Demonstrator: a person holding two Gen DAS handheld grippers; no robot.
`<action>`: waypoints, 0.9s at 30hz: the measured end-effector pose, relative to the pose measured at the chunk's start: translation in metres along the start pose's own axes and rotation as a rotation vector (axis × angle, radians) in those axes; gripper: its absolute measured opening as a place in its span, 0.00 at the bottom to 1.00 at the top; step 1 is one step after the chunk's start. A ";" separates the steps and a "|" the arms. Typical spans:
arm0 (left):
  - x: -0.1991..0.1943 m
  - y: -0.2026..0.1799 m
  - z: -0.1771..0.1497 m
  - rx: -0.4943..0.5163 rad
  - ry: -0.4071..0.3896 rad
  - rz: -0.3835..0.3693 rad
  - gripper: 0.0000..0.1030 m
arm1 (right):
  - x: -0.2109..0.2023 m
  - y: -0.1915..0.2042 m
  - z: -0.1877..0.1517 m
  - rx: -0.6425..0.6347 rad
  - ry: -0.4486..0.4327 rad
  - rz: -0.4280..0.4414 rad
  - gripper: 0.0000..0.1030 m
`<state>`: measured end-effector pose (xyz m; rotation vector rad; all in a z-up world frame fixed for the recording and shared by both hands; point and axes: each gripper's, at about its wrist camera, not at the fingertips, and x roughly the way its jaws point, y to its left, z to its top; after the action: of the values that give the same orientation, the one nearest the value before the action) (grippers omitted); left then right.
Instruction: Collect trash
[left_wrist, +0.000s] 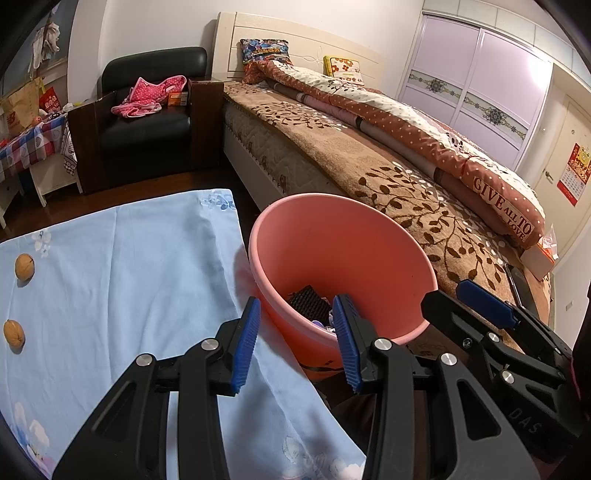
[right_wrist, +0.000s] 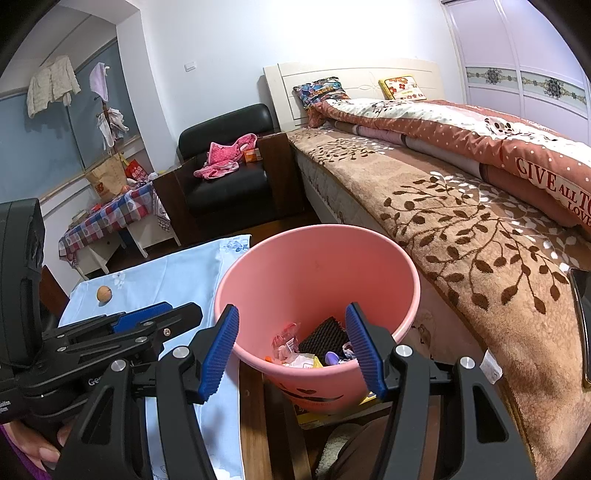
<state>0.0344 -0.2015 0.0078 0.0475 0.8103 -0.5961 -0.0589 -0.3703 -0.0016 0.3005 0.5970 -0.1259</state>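
Both grippers up over the round pink plastic bin (right_wrist: 317, 280), side by side. Left gripper (left_wrist: 297, 345) jaws spread, nothing held; right gripper (right_wrist: 291, 347) same, ribbed blue pads (right_wrist: 218, 354) wide apart. Trash already down in the bin: crinkly wrappers (right_wrist: 286, 345), a dark waffle-textured block (right_wrist: 323, 338), maybe a purple cap. Two wrinkly walnuts (left_wrist: 24, 266) lying on the smooth light-blue cloth (left_wrist: 122, 266), just beside the bin.

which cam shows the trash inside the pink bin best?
Right wrist. It looks down into the pink bin, showing wrappers, a dark sponge and a purple piece. Left wrist shows only the sponge's edge behind the near rim and the left gripper.
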 end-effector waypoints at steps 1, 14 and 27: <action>0.000 0.000 0.000 0.000 0.000 0.000 0.40 | 0.000 0.000 -0.001 -0.001 0.001 0.000 0.58; 0.000 0.000 -0.001 -0.001 0.002 -0.001 0.40 | 0.000 0.001 0.000 -0.001 0.004 0.000 0.58; 0.001 -0.001 -0.006 -0.006 0.000 0.002 0.40 | 0.006 0.003 -0.001 -0.011 0.017 0.004 0.58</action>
<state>0.0303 -0.2012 0.0033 0.0425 0.8119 -0.5919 -0.0537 -0.3669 -0.0054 0.2920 0.6138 -0.1165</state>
